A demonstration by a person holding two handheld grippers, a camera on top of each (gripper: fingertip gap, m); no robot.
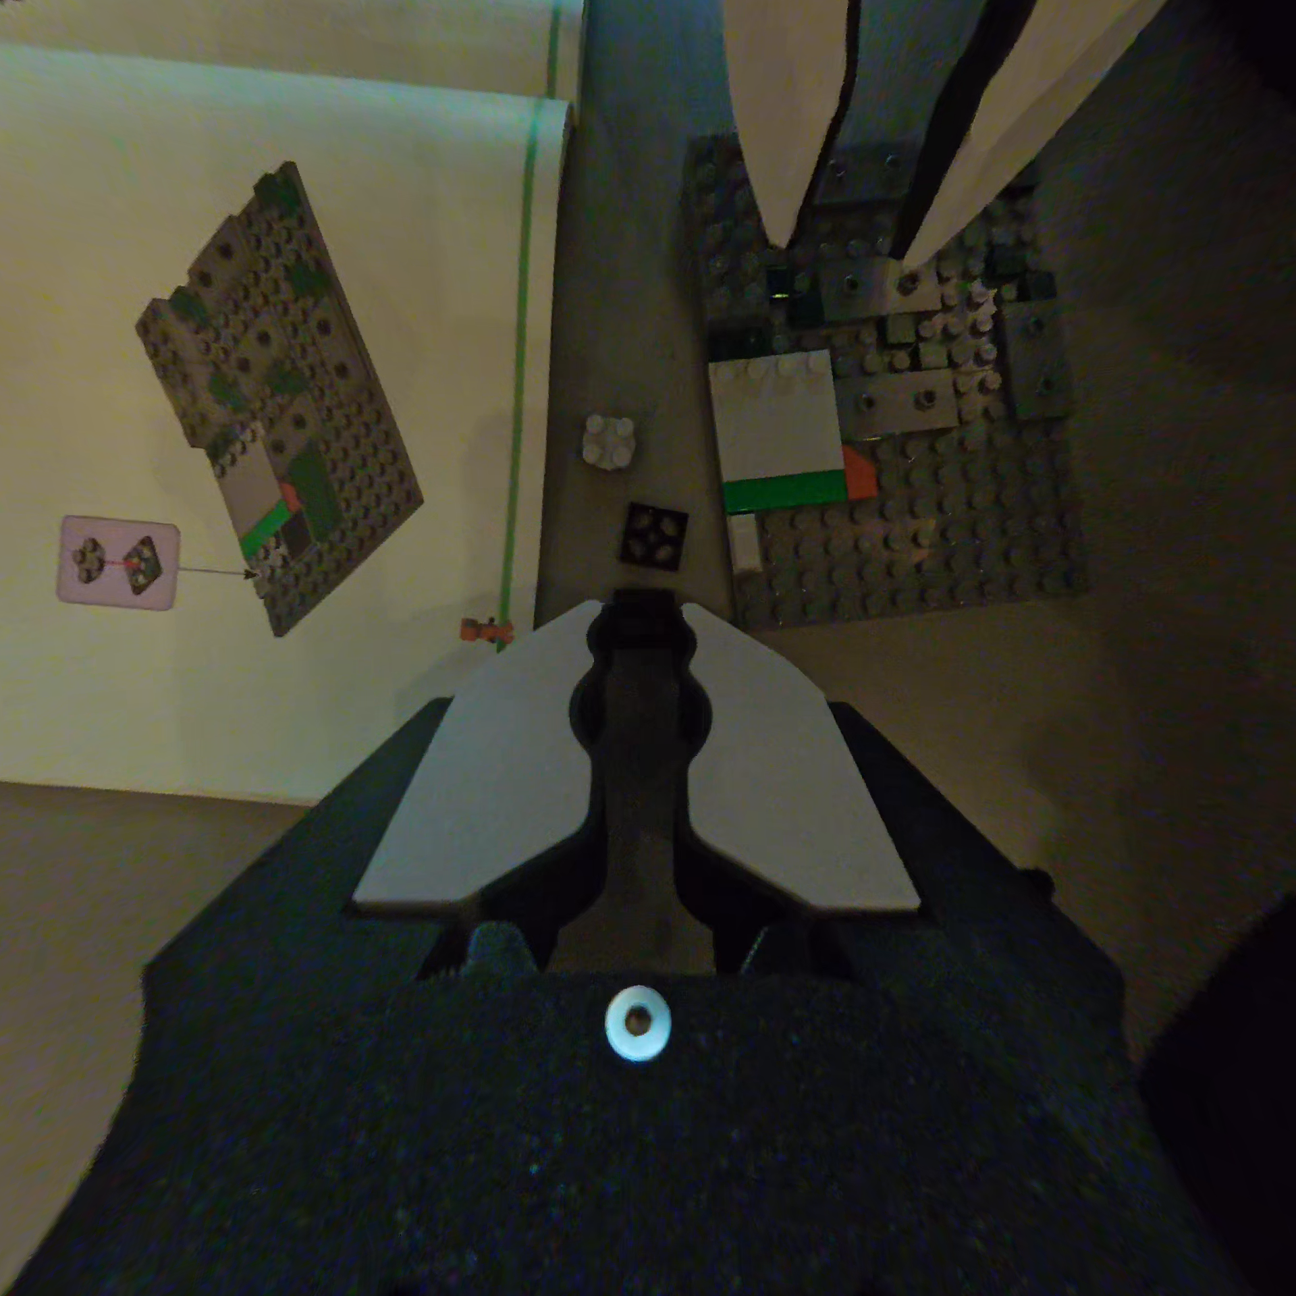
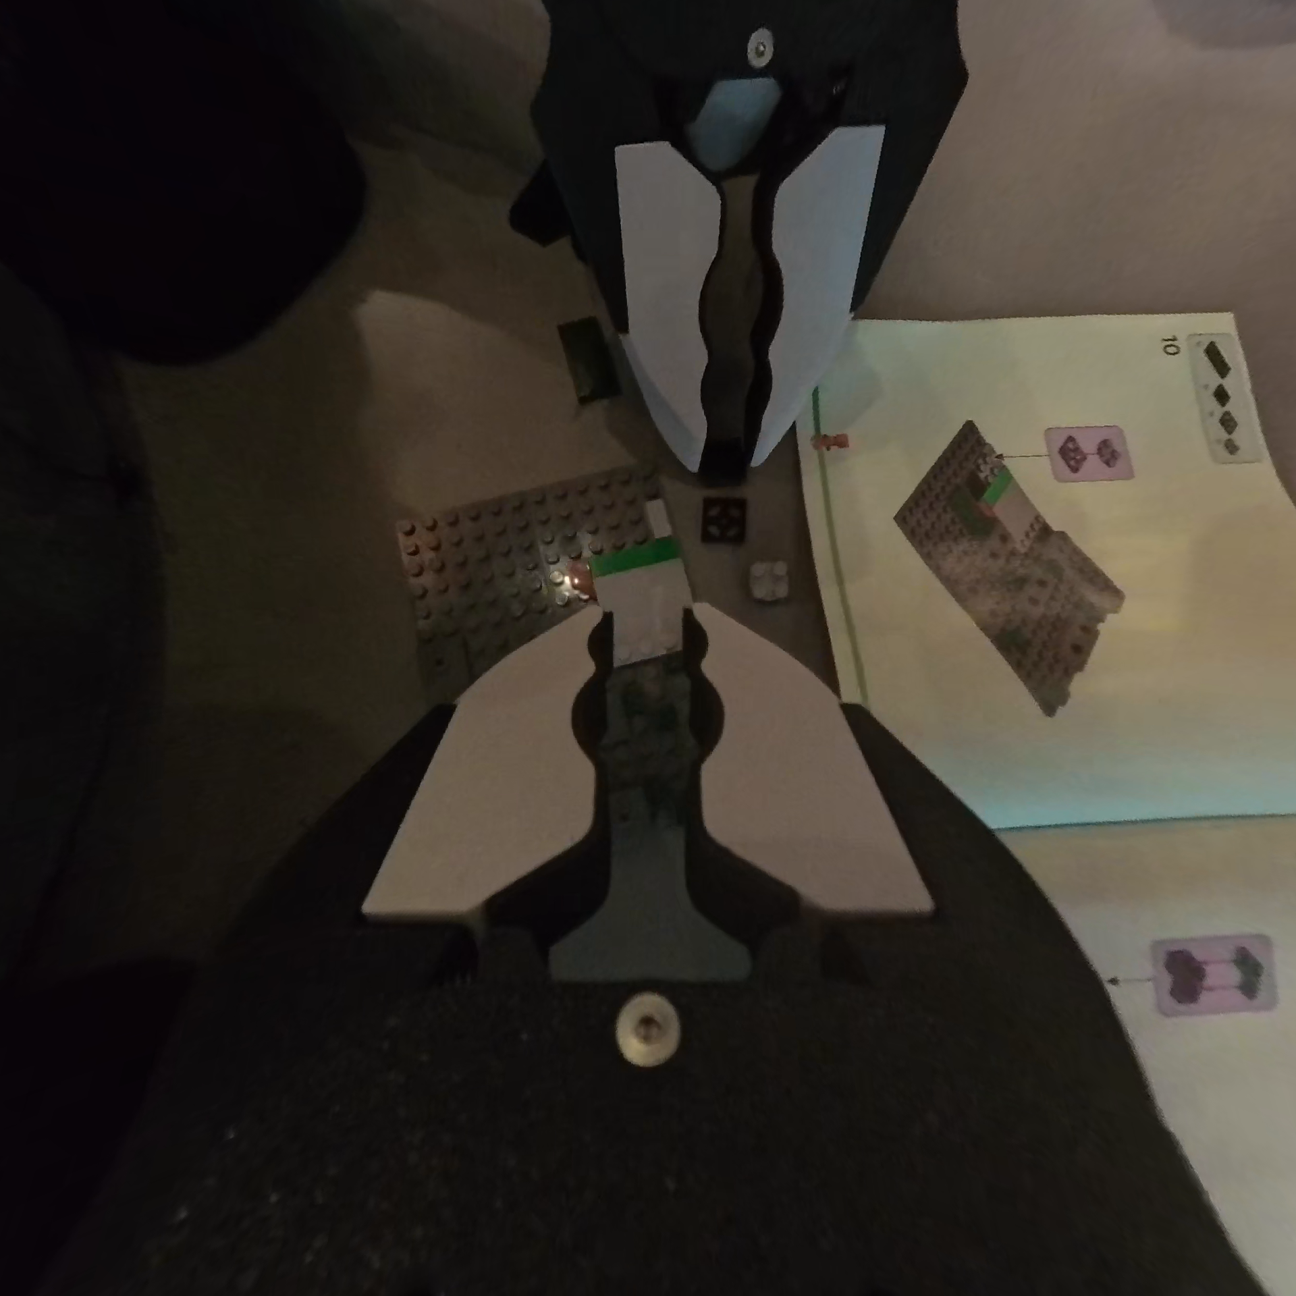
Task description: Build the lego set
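Note:
A grey baseplate (image 1: pixel 947 547) carries a white slope brick (image 1: pixel 775 421) with a green strip and an orange piece beside it, plus grey and dark green pieces behind. My left gripper (image 1: pixel 643 606) is shut on a small black piece, low over the table beside the plate. In front of it lie a black 2x2 piece (image 1: pixel 653 533) and a light grey 2x2 piece (image 1: pixel 607 442). My right gripper (image 2: pixel 649 617) hovers over the white slope brick (image 2: pixel 642 596), jaws a little apart and empty. The left gripper (image 2: pixel 722 463) faces it from across the baseplate (image 2: pixel 491 561).
An open instruction booklet (image 1: pixel 210 666) lies beside the plate, also in the right wrist view (image 2: pixel 1052 701). A tiny red piece (image 2: pixel 829 442) sits at its edge. A dark plate (image 2: pixel 589 358) lies on the table beyond the baseplate. The scene is dim.

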